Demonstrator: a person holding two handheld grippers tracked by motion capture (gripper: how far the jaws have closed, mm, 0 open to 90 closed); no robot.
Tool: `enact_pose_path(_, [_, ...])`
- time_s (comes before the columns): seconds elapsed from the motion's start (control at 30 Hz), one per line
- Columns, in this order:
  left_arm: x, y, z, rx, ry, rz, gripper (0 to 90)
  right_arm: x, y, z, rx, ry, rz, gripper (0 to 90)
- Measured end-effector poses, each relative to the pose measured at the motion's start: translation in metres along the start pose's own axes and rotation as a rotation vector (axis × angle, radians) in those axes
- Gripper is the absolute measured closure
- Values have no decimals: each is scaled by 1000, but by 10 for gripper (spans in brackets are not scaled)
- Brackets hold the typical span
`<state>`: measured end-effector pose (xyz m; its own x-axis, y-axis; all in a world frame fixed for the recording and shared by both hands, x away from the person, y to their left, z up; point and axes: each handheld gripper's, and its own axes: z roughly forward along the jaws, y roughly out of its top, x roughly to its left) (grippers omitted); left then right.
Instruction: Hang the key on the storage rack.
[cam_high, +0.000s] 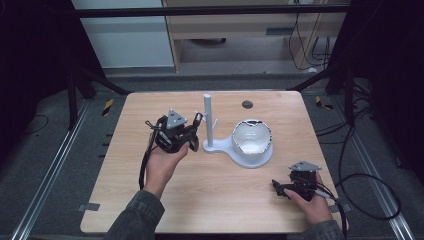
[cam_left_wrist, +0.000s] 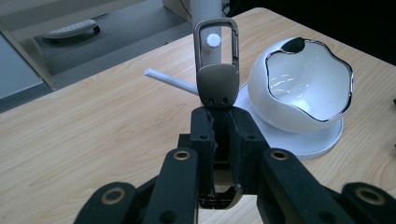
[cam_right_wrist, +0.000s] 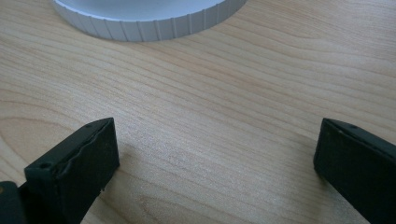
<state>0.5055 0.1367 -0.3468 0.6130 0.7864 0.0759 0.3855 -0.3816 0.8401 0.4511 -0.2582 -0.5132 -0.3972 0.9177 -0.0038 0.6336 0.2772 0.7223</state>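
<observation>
My left gripper (cam_high: 194, 129) (cam_left_wrist: 223, 116) is shut on a brown-grey metal carabiner clip (cam_left_wrist: 216, 70) (cam_high: 198, 119), which sticks out past the jaws. The clip's open loop is level with a small white peg (cam_left_wrist: 213, 39) on the white post (cam_high: 207, 117) of a stand; whether clip and peg touch I cannot tell. On the stand's round base (cam_high: 235, 152) rests a white egg-shaped bowl (cam_high: 252, 137) (cam_left_wrist: 303, 84) with a shiny wavy rim. My right gripper (cam_high: 279, 190) (cam_right_wrist: 215, 154) rests low over the wooden table near the front right corner, open with bare wood between its fingers (cam_right_wrist: 74, 172).
The wooden table (cam_high: 150, 200) has a small dark round hole cover (cam_high: 247, 105) near its far edge. The ribbed edge of the stand's base (cam_right_wrist: 154, 23) lies just ahead of the right gripper. Cables trail from both grippers; dark floor and frame legs surround the table.
</observation>
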Motion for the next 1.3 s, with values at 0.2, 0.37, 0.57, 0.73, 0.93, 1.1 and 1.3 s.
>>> enact_pose_path(0.2, [-1, 2, 3, 1, 1, 1, 806, 0, 0, 0, 0, 0, 1, 5])
enact_pose_path(0.37, [-2, 3, 6, 4, 2, -1, 806, 0, 0, 0, 0, 0, 1, 5])
enact_pose_path(0.57, [-2, 3, 8, 8, 2, 1, 806, 0, 0, 0, 0, 0, 1, 5])
enact_pose_path(0.73, [-1, 3, 10, 7, 2, -3, 806, 0, 0, 0, 0, 0, 0, 5])
enact_pose_path(0.93, [-2, 3, 11, 12, 2, -2, 806, 0, 0, 0, 0, 0, 1, 5])
enact_pose_path(1.1, [-1, 3, 13, 14, 3, -5, 806, 0, 0, 0, 0, 0, 1, 4])
enact_pose_path(1.3, [-1, 2, 16, 12, 2, -9, 806, 0, 0, 0, 0, 0, 1, 4])
